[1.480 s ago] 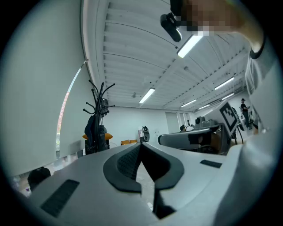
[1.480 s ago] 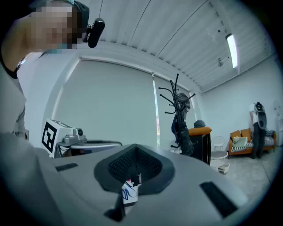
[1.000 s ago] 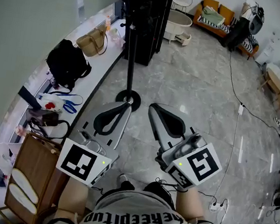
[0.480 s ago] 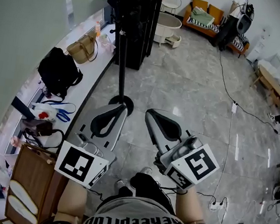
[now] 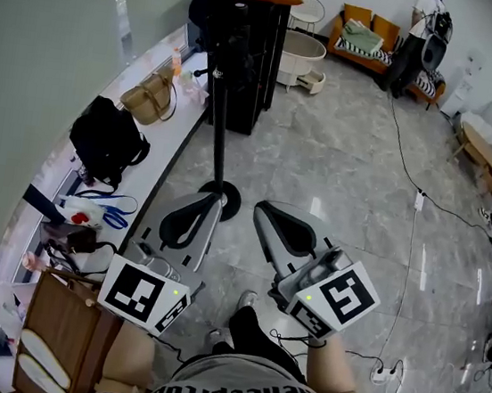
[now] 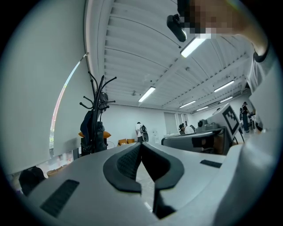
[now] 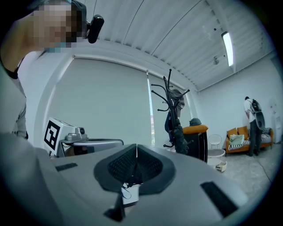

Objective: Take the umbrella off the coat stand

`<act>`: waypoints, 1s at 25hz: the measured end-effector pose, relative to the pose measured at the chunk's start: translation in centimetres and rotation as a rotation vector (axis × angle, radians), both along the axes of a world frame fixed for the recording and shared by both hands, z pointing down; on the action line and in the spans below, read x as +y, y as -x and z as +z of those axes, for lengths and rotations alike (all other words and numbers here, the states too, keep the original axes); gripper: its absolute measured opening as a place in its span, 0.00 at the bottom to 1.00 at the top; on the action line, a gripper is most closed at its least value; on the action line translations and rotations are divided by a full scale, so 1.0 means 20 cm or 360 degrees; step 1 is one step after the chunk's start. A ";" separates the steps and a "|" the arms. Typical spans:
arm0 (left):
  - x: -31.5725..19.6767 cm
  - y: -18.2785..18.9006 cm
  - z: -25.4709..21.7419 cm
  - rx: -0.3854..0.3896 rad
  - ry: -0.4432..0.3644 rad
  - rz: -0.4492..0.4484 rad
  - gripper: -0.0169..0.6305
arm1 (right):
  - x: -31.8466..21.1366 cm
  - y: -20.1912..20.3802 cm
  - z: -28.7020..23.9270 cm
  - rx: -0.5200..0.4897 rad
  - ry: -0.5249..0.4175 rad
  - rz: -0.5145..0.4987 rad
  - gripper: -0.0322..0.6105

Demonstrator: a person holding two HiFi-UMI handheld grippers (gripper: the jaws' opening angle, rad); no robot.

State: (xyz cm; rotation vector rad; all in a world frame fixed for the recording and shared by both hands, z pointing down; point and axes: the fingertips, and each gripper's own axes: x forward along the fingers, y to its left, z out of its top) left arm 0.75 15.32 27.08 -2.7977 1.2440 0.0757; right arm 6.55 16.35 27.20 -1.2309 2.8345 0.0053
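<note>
As I look down from the head view, the grey marble floor (image 5: 347, 177) takes most of the room, and a long white curved ledge (image 5: 164, 149) runs along the left wall. On the floor just beside that ledge, farther from me, stands the tall black metal coat stand (image 5: 221, 143) on its round base. A dark folded umbrella (image 7: 178, 132) hangs on the stand's upper part, close along the pole and well apart from both grippers. A black soft bag (image 5: 108, 139) lies on the ledge, left of the stand. Nearest to me, the left gripper (image 5: 217, 200) and the right gripper (image 5: 262, 208) point side by side toward the stand's base. Each has its fingers pressed together, with nothing held between them.
</note>
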 end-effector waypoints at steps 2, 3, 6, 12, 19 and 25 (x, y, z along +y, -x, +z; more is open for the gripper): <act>-0.06 0.02 0.00 -0.0003 0.0000 -0.0024 0.05 | -0.06 0.01 0.00 -0.0007 0.0002 -0.0011 0.07; -0.08 0.02 0.00 -0.0003 -0.0002 -0.0036 0.05 | -0.09 0.02 0.00 -0.0009 0.0006 -0.0019 0.07; -0.16 0.04 -0.02 0.0003 -0.0010 -0.0067 0.05 | -0.17 0.04 -0.01 -0.0011 0.0012 -0.0051 0.07; -0.31 0.05 -0.05 0.0050 -0.0031 -0.0108 0.05 | -0.31 0.06 -0.03 0.0021 -0.0023 -0.0111 0.07; -0.46 -0.01 -0.04 0.0000 -0.0021 -0.0131 0.05 | -0.50 -0.01 -0.05 0.0006 -0.0016 -0.0112 0.07; -0.58 -0.03 -0.04 0.0026 -0.0017 -0.0188 0.05 | -0.63 -0.04 -0.04 -0.0003 -0.0009 -0.0143 0.07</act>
